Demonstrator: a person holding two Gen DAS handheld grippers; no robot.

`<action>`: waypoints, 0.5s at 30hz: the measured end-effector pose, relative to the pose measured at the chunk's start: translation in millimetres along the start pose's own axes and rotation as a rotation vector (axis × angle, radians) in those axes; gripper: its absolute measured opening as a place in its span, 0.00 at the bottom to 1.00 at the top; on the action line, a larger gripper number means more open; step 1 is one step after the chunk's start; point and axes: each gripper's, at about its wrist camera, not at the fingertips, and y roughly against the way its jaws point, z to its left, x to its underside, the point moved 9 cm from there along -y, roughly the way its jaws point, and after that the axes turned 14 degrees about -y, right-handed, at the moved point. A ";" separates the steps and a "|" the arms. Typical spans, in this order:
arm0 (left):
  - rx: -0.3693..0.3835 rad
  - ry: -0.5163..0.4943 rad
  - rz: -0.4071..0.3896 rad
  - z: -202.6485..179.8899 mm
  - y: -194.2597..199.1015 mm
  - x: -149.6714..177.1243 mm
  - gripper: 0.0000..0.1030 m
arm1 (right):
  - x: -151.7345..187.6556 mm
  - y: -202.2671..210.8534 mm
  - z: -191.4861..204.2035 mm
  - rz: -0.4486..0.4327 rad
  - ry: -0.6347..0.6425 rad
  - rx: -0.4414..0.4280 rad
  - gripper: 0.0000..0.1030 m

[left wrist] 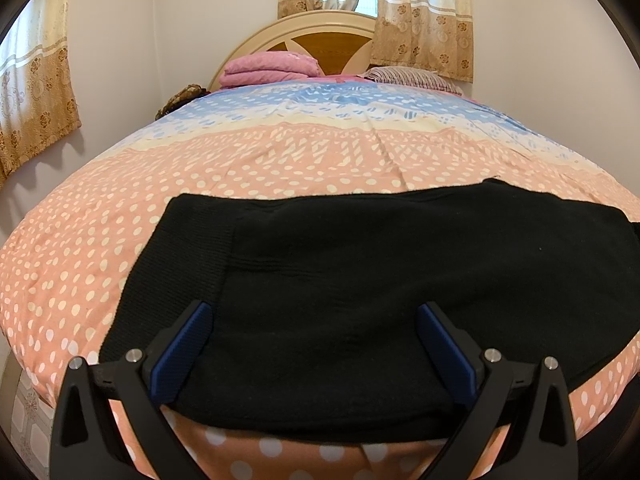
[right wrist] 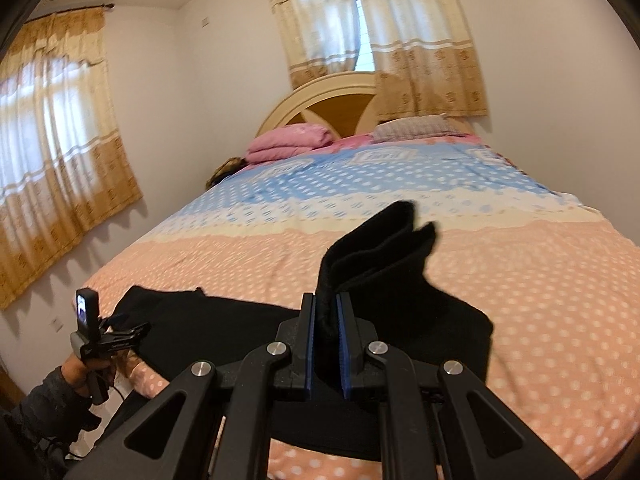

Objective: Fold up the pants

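The black pants lie across the near edge of the bed, waistband at the left. My left gripper is open, its blue pads wide apart just above the waist end of the pants, holding nothing. My right gripper is shut on the leg ends of the pants and lifts them above the bed; the cuffs stick up past the pads. The rest of the pants stays flat to the left. The left gripper also shows in the right wrist view, held by a hand.
The bed has a pink and blue dotted cover. A folded pink blanket and a striped pillow lie at the headboard. Curtained windows are on the left wall and behind the bed. The floor shows at the lower left.
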 end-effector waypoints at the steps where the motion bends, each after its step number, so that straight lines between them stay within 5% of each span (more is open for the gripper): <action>1: 0.001 0.000 0.000 0.2 -0.3 -0.1 1.00 | 2.1 -4.0 3.0 0.006 0.002 -0.006 0.10; 15: 0.021 0.035 -0.008 -1.1 6.0 -0.2 1.00 | 54.7 -65.9 54.6 0.123 0.094 -0.054 0.09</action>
